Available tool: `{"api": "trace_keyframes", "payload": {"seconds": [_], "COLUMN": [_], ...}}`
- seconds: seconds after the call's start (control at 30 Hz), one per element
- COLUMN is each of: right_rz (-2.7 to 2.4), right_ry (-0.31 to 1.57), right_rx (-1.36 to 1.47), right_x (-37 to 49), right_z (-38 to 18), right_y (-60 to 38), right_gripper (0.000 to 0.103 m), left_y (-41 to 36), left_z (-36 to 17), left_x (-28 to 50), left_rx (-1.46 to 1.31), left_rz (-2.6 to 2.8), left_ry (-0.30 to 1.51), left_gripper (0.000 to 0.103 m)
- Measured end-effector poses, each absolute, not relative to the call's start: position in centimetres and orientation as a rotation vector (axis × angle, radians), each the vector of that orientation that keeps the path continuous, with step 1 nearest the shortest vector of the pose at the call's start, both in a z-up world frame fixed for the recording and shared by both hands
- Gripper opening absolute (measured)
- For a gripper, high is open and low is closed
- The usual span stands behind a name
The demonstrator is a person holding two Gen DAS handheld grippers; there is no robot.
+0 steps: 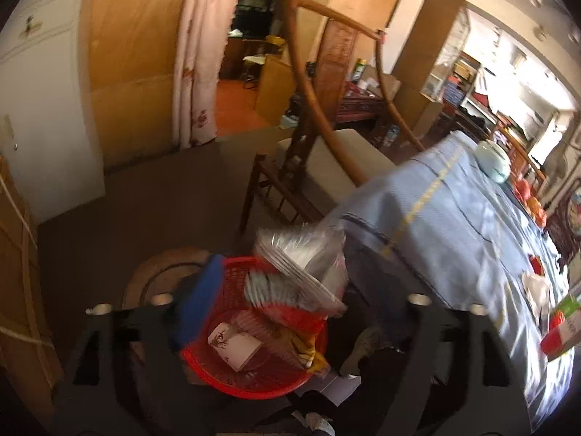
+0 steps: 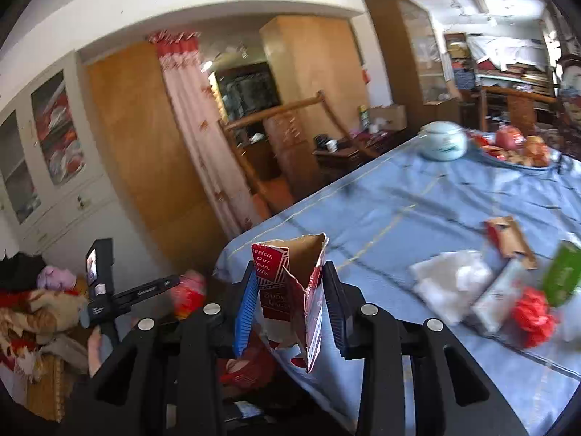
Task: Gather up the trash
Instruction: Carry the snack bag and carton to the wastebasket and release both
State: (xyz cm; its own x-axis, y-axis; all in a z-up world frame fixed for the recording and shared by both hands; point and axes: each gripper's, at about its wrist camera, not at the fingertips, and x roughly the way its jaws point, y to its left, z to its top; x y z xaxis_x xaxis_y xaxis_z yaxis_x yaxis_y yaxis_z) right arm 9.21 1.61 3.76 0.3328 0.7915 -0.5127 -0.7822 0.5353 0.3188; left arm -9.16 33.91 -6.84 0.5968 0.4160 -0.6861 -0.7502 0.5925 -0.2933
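Note:
A red mesh basket (image 1: pixel 232 378) stands on the floor by the table corner. It holds a white paper cup (image 1: pixel 234 345), a clear packet of plates (image 1: pixel 301 265) leaning on its rim, and other wrappers. My left gripper (image 1: pixel 287 327) hangs over the basket with its jaws wide open; the blue pad (image 1: pixel 198 301) touches nothing. My right gripper (image 2: pixel 290 309) is shut on a torn red and white carton (image 2: pixel 294 287), held upright above the table's near corner. More trash lies on the blue cloth: a white plastic bag (image 2: pixel 454 279), a red crumpled wad (image 2: pixel 532 312) and a torn brown card (image 2: pixel 508 239).
The table under the blue cloth (image 1: pixel 454 218) also carries a pale teal jar (image 2: pixel 445 141), a tray of snacks (image 2: pixel 519 149) and a green box (image 2: pixel 563 272). A wooden chair (image 1: pixel 326 167) stands at the table's end. Cupboards and a curtain line the far wall.

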Motion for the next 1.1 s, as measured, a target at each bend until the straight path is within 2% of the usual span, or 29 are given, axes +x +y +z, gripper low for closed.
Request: {"api": "trace_keyframes", "payload": {"seconds": [0.23,0.6,0.67,0.7,1.1], "right_rz": [1.158,1.303,1.312,1.314,1.261], "right_ry": [0.766,0.878,0.893,0.897,0.856], "right_rx": [-0.082,-0.164,-0.152,-0.139,-0.127], "right_x": [6.5,4.4,4.6,4.7,5.8], "right_z": [2.0,-1.5,-2.0,-2.2,-1.9], "right_y": [9.9,20.7,22.1,22.4,20.1], "right_gripper": [0.036,0.037,0.051,0.065,0.067], "left_y": [36.9,40.1,40.4,40.5,39.6], "left_z": [-7.8,-8.9,-9.0,-9.0,-9.0], "left_x": [-11.4,-13.9,-14.4,-14.5,-13.6], "left_rx": [-0.685,-0.715,-0.715,-0.717,-0.709], "left_rz": [0.793,0.906,0.926,0.933,0.903], "left_ry": [0.553,0.525,0.521,0.519,0.544], "left_gripper": [0.092,0.092,0.093,0.093,0.093]}}
